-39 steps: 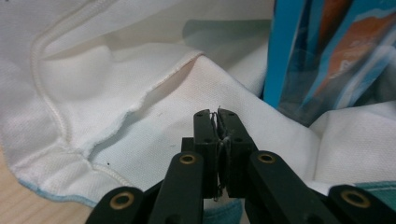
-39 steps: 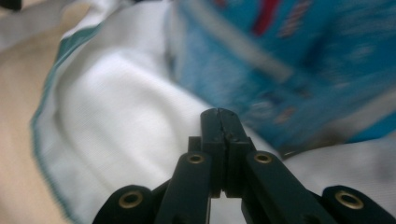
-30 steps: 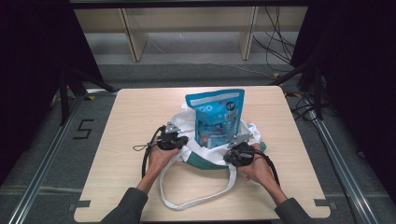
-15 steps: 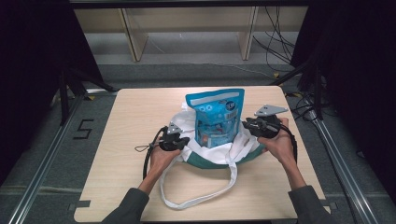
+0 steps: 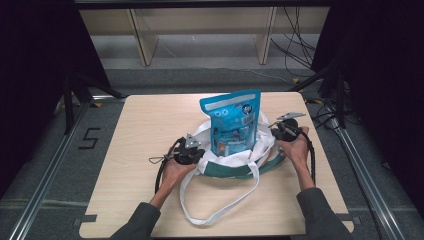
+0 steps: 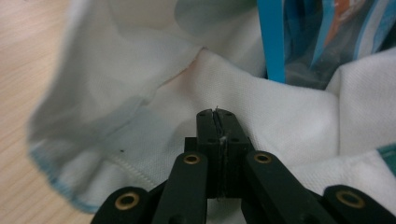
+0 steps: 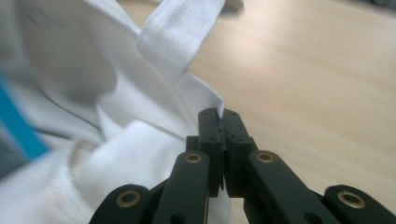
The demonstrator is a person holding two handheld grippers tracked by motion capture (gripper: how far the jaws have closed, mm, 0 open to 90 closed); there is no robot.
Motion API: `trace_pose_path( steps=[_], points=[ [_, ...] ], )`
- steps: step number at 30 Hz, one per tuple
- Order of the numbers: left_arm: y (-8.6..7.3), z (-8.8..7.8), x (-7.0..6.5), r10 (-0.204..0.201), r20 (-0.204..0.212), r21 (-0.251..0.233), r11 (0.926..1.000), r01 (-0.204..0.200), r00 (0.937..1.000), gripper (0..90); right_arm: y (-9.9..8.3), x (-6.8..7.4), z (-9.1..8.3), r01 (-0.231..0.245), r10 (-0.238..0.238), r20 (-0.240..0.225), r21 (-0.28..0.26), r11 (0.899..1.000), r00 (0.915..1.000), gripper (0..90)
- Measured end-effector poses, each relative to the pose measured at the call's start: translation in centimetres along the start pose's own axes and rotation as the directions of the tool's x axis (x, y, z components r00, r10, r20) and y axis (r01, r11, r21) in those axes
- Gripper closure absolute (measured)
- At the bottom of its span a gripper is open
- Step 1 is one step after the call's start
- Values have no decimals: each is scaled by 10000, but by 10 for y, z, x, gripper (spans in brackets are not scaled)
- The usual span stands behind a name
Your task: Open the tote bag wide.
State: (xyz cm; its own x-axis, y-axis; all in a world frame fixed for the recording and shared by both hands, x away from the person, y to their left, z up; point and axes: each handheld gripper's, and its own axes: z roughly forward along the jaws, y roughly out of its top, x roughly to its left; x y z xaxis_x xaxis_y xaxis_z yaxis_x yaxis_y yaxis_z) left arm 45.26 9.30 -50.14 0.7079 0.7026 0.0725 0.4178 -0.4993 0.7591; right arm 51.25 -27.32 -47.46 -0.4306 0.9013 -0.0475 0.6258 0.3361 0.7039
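Your left hand-held gripper [image 5: 196, 154] is clenched on the white cloth of the bag [image 5: 220, 162] at the bag's left rim; in the left gripper view its jaws stand pressed together with a fold of the bag [image 6: 233, 107] pinched between them. Your right hand-held gripper [image 5: 278, 131] has just been closing and is now clamped on the rim of the bag [image 7: 140, 154] at its right side, where the right gripper view shows the cloth edge caught between the jaws beside the root of a white strap [image 7: 180, 35]. The bag sits near the middle of the worktop [image 5: 145, 130], a little toward the right edge, with the blue pouch [image 5: 232, 122] standing upright inside it and rising well above the rim. The lower part of the pouch is hidden by the cloth, and in the left gripper view the pouch [image 6: 322, 42] is cut off by the top edge and blurred. The print on it is too small to read. A long white strap [image 5: 220, 207] loops out toward the near edge of the worktop, between your forearms. Beyond the far edge stand the legs of a wooden shelf [image 5: 140, 42], and cables [image 5: 295, 45] trail on the floor at the far right corner.
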Motion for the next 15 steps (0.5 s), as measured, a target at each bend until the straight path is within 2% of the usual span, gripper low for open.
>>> trace_pose_path(
  steps=[1, 2, 3, 4, 5, 6, 8, 9, 10, 11, 12, 13, 14, 15],
  points=[
    [-2, 1, 0, 49, -61, 124, 9999, -48, 10000, 888, -13, -3, 13, -108, 111, -125, 199, 9997, 9999, 893],
    [-3, 1, -2, -36, -225, -15, 10000, 36, 9997, 889, -16, 0, 13, -355, 358, -118, 247, 9991, 9993, 893],
    [-3, 1, -3, -122, -175, -127, 9998, 120, 9998, 889, -18, 0, 12, -207, 208, -77, 170, 9996, 9998, 893],
    [-3, -3, -2, -88, 3, -2, 10000, 88, 10000, 887, -19, 1, 10, -321, 324, -119, 252, 9992, 9994, 892],
    [-3, -3, -2, -88, 3, -2, 10000, 88, 10000, 861, -19, 1, 10, -321, 324, -119, 252, 9992, 9994, 892],
    [-2, -5, -2, -363, 6, -190, 9992, 363, 9993, 861, -21, -2, 9, -131, 134, -241, 142, 9998, 9996, 892],
    [0, -7, -1, -350, 31, -246, 9991, 351, 9994, 843, -24, 0, 5, -33, 34, -140, 53, 10000, 9999, 890],
    [4, -12, 2, -491, -41, -545, 9973, 488, 9988, 801, -25, 0, -1, 280, -281, -210, -36, 9996, 9994, 884],
    [12, -20, 5, -941, 19, -1106, 9894, 937, 9956, 799, -25, -1, -3, 292, -296, -300, -135, 9995, 9991, 881],
    [12, -20, 5, -941, 19, -1106, 9894, 937, 9956, 793, -25, -1, -3, 292, -296, -300, -135, 9995, 9991, 881],
    [19, -28, 8, -1168, -55, -1621, 9801, 1144, 9931, 793, -24, -3, -8, 205, -220, -453, -327, 9993, 9987, 880],
    [25, -35, 10, -1245, -168, -1988, 9728, 1187, 9921, 784, -23, -7, -12, 484, -522, -583, -644, 9967, 9969, 880],
    [31, -42, 14, -1254, -318, -2397, 9641, 1143, 9916, 777, -23, -6, -19, 568, -600, -592, -539, 9969, 9964, 880],
    [35, -45, 16, -1230, -443, -2498, 9622, 1082, 9914, 755, -24, -5, -29, 603, -627, -613, -407, 9974, 9962, 872]
  ],
)
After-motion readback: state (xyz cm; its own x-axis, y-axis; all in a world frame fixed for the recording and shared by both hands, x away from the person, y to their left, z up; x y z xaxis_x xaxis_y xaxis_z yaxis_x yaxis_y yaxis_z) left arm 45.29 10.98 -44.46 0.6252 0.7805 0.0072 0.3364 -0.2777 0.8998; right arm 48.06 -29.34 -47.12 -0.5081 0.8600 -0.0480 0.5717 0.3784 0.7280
